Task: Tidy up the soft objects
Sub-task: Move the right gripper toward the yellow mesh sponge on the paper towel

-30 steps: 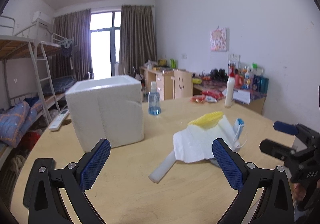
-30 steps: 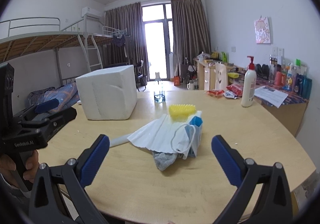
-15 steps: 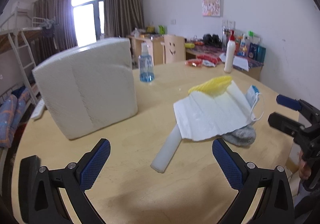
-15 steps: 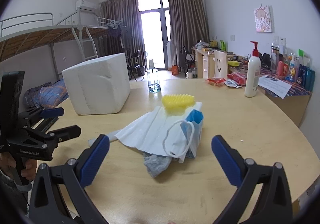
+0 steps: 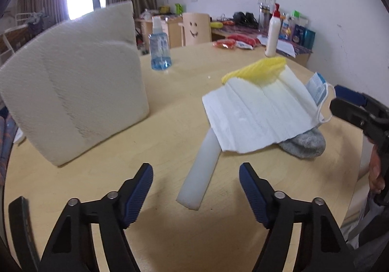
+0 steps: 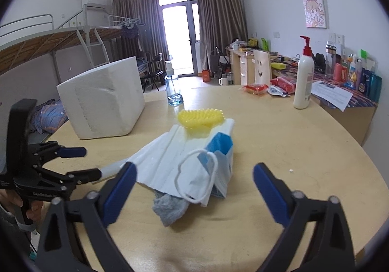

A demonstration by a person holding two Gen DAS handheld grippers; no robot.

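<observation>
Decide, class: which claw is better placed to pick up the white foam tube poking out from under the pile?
Left. The left claw, its jaws closing, lines up with the white foam tube, whose free end lies just ahead of it. The right claw faces the face mask instead.

A white foam rod (image 5: 203,172) lies flat just ahead of the left gripper (image 5: 195,189), its cut end pointing at the gap between the closing jaws, nothing yet between them. Its far end runs under a pleated white tissue sheet (image 5: 255,114), spread ahead and right of that gripper. A yellow bristly brush (image 6: 200,119) sits on the pile's far edge. A face mask (image 6: 206,179) with white ear loops drapes the side nearest the right gripper (image 6: 193,187). A crumpled grey sock (image 6: 169,208) pokes out underneath.
</observation>
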